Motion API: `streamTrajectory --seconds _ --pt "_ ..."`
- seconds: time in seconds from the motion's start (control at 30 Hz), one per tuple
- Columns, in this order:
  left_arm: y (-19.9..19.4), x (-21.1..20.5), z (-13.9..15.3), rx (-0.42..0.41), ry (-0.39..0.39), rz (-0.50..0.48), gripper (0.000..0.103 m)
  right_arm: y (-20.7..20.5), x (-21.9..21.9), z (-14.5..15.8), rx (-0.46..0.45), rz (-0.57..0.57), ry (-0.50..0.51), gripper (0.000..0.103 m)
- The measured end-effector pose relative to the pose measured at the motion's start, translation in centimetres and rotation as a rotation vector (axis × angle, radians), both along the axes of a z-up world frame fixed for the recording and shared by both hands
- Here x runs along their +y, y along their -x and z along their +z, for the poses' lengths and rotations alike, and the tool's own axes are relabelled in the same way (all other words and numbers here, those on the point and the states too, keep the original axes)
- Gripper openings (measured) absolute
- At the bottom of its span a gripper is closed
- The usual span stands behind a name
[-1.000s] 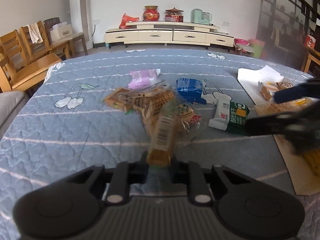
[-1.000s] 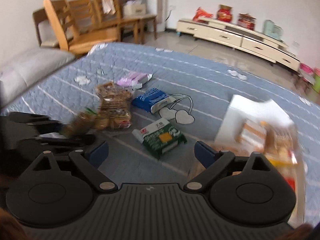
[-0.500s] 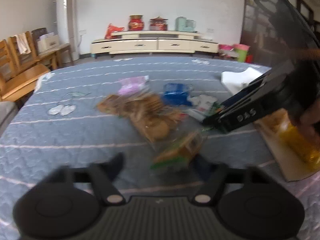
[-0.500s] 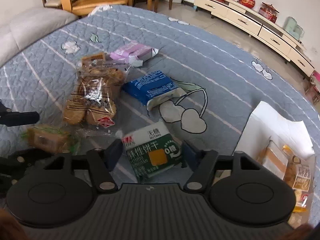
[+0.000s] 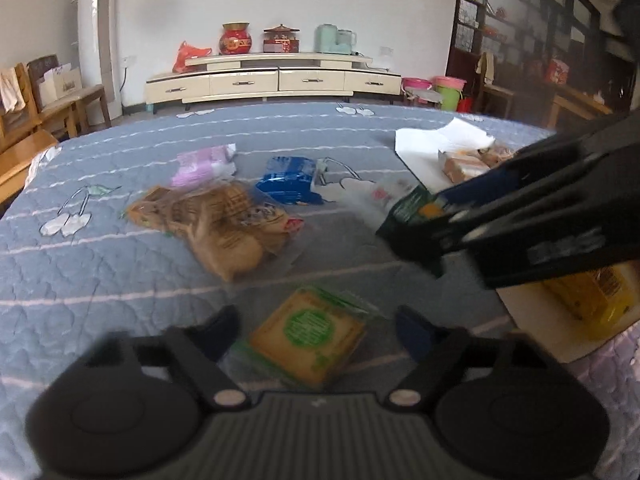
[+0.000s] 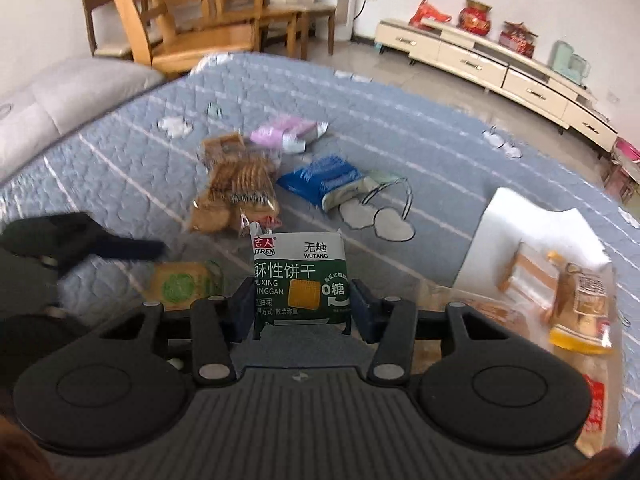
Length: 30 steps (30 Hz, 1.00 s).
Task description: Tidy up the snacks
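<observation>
Step in hand: pick-up of single packs from the loose spread.

Right claw (image 6: 302, 302): jaws closing on the green biscuit pack (image 6: 301, 276), pads against both side edges, pack upright between them. Seen from the left wrist, this pack hangs above the quilt, so it reads as pinched and lifted.

Left claw (image 5: 318, 330): jaws closing, spread either side of the small yellow-green pack (image 5: 308, 336), which lies flat on the quilt; pads not pressing it yet.

Next move, as judged: carry the green pack over to the brown board (image 6: 500, 312) on the right, where the yellow packs (image 6: 580, 308) already lie, and release. The left needs to finish its squeeze before lifting; thin film, likely to slip.

Surface: bed with blue quilted cover (image 5: 100, 272), cherry print. Clear cookie bags (image 5: 224, 224), blue pack (image 5: 290, 180) and pink pack (image 5: 202, 166) are unsorted mid-bed.

Room: cream low cabinet (image 5: 272, 80) on the far wall, wooden chairs (image 6: 192, 24) to one side.
</observation>
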<state>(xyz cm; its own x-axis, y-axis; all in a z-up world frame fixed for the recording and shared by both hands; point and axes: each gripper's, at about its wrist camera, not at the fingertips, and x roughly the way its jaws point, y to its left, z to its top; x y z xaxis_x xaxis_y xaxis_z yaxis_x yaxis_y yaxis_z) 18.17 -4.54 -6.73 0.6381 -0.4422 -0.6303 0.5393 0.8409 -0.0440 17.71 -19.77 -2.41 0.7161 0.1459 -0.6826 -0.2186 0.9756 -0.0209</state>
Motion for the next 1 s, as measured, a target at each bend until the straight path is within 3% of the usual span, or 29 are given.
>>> streamTrajectory --seconds 0.03,0.17,0.3,0.7,1.0 --pt "0.1 -0.2 -0.1 -0.006 -0.012 0.001 0.056 0.5 -0.2 0.4 -0.011 -0.009 -0.005 0.061" --pt "1.2 -0.7 0.3 -0.023 -0.041 0.026 0.054 2.8 -1.0 1.7 -0.053 -0.057 -0.030 0.061" --pt "2.8 -0.1 1.2 -0.024 -0.047 0.086 0.054 5.1 -1.8 2.6 -0.087 -0.097 -0.050 0.061" --pt "8.6 2.3 6.9 -0.016 0.034 0.302 0.054 12.3 -2.0 4.4 -0.139 -0.159 -0.116 0.061" --pt "12.1 2.5 9.5 -0.075 0.016 0.351 0.054 15.8 -1.9 5.5 -0.160 -0.217 -0.123 0.061"
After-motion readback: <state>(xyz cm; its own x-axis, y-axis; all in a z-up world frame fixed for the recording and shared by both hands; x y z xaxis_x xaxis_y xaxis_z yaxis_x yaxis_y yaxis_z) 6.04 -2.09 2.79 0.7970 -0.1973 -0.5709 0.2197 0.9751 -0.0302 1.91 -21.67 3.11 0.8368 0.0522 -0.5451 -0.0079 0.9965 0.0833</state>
